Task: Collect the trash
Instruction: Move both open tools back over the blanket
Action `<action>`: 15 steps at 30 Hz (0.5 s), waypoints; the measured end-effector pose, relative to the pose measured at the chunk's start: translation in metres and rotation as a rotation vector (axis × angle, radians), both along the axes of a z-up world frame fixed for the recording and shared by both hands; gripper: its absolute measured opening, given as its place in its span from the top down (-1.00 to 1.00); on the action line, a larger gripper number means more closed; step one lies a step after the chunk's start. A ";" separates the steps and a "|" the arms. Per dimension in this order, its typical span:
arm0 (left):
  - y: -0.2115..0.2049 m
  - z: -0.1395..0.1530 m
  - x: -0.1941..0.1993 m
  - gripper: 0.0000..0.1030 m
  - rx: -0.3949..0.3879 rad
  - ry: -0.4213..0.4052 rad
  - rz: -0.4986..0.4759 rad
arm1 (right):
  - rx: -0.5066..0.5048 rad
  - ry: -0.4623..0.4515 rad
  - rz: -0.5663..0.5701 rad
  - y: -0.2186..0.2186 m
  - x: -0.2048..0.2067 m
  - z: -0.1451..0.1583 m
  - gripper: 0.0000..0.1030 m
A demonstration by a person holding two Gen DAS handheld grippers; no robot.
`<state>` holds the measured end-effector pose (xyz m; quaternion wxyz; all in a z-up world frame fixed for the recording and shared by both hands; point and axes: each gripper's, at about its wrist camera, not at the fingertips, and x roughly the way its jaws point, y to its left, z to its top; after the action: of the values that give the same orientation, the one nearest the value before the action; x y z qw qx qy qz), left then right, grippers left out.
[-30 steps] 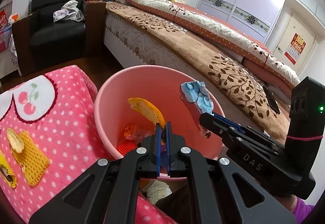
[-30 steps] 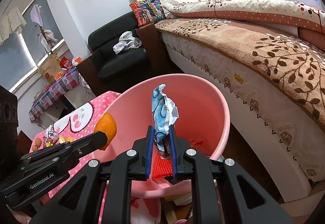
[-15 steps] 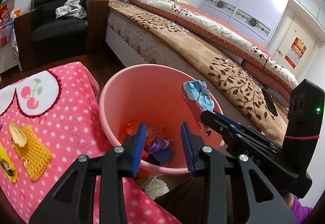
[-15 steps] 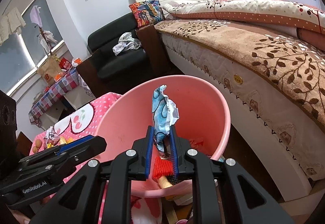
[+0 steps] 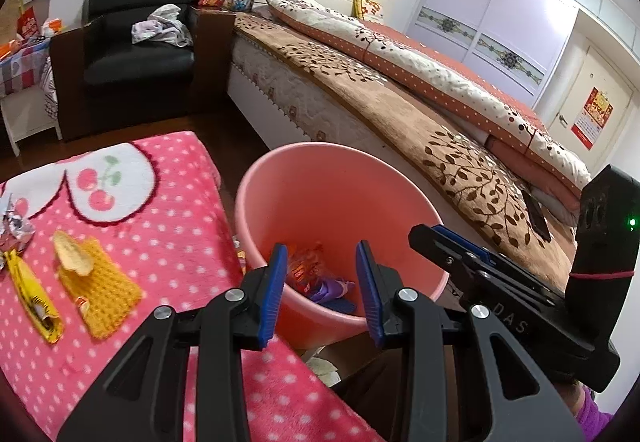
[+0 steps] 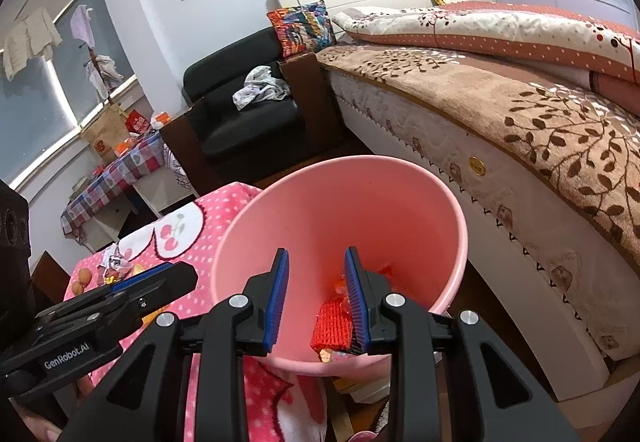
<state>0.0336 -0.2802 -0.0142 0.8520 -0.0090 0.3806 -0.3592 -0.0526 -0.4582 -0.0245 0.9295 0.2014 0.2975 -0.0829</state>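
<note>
Both grippers hang over the pink bin [image 5: 340, 201], a smooth plastic tub already holding crinkled wrappers and a red mesh scrap. The left gripper [image 5: 322, 290] has its fingers spread wide with nothing between them. The right gripper [image 6: 316, 294] has just been opening its fingers, which stand moderately apart and empty.

What is left to collect lies to the left of the bin, on the fluffy pink polka-dot blanket [image 5: 168, 242] covering the tabletop: a pale curved peel [image 5: 74, 254] resting on a yellow knitted square [image 5: 102, 294], a long yellow wrapper [image 5: 34, 294] just beyond it, its long axis running away from the bin's near rim, and crumpled foil [image 5: 16, 228] farther out. The left gripper sits nearer these (the right would have to cross over), so I judge the next reach is its own.
</note>
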 end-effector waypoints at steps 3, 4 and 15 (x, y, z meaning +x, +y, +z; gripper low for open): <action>0.008 0.002 -0.003 0.31 -0.001 -0.003 0.019 | -0.002 -0.005 0.016 0.007 -0.002 0.003 0.45; 0.010 0.003 -0.003 0.31 -0.001 -0.003 0.025 | -0.003 -0.006 0.022 0.010 -0.003 0.004 0.45; 0.049 0.002 -0.016 0.31 0.028 -0.041 0.077 | -0.019 -0.027 0.093 0.041 -0.004 0.014 0.31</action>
<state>0.0172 -0.2312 -0.0121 0.8729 -0.0045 0.3675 -0.3211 -0.0562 -0.4174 -0.0105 0.9382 0.1795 0.2932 -0.0399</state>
